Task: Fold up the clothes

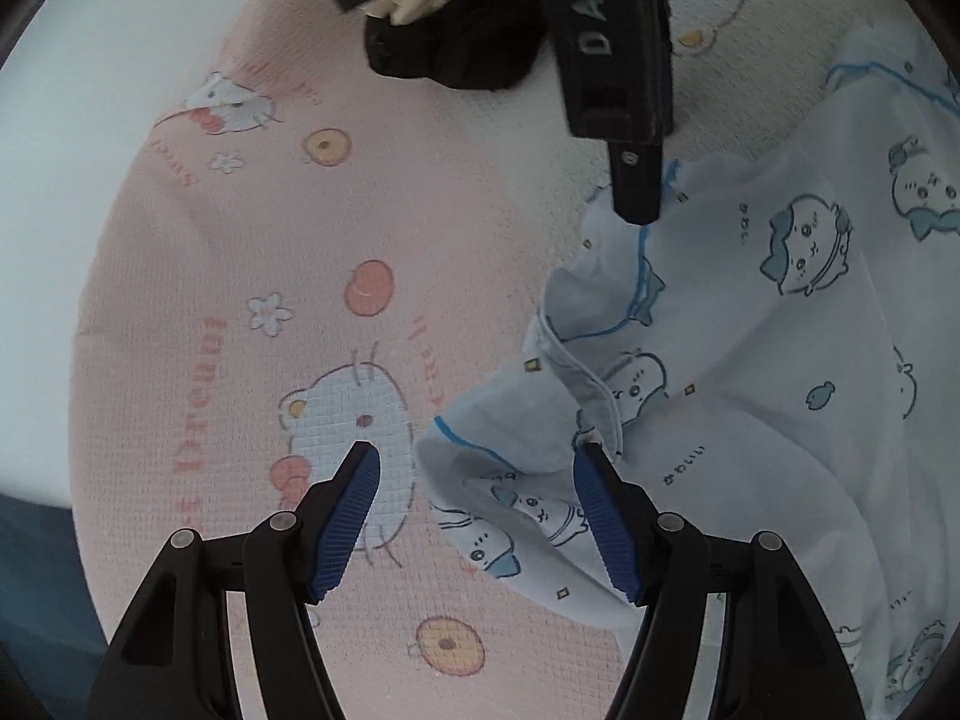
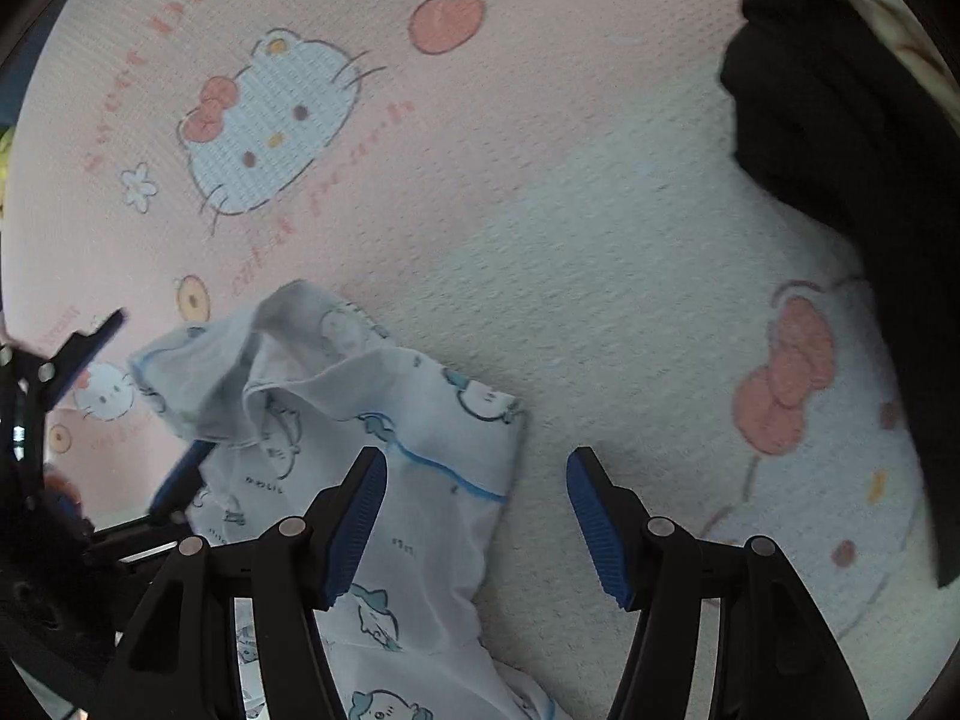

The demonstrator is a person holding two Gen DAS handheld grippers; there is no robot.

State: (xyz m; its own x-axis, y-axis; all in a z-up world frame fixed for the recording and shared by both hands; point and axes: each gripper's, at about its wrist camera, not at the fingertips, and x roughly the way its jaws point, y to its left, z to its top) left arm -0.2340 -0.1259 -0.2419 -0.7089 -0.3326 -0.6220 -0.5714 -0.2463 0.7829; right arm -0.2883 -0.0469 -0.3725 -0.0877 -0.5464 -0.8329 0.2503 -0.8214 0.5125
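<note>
Underneath everything lies a pink and cream waffle-textured blanket printed with cartoon cats, bows and flowers [image 1: 252, 276]; whether a bed or a surface carries it cannot be told. Its pink part fills the left wrist view's left and centre; its cream part runs across the right wrist view's centre.

Next largest: a pale blue thin garment with blue piping and small cartoon-character prints [image 1: 780, 372], lying crumpled and unfolded on the blanket. In the left wrist view it covers the right side of the blanket, with a bunched collar or cuff edge turned up near the middle. In the right wrist view its corner sits at lower left, one fold standing raised.

A black bundle of cloth [image 1: 456, 42] lies on the blanket at the far edge in the left wrist view, with some cream fabric [image 1: 420, 0] touching it. In the right wrist view it occupies the upper right.

Left tongs [image 1: 474, 516]: spread wide, nothing between them. The right pad [image 1: 603, 528] is touching or just over the garment's folded edge; the left pad is over bare blanket.

Right tongs [image 2: 477, 522]: spread wide, gripping nothing. Its left pad [image 2: 357, 522] is over the garment's piped corner, the right pad over cream blanket. In the left wrist view these tongs reach down from the top toward the garment's far hem.
</note>
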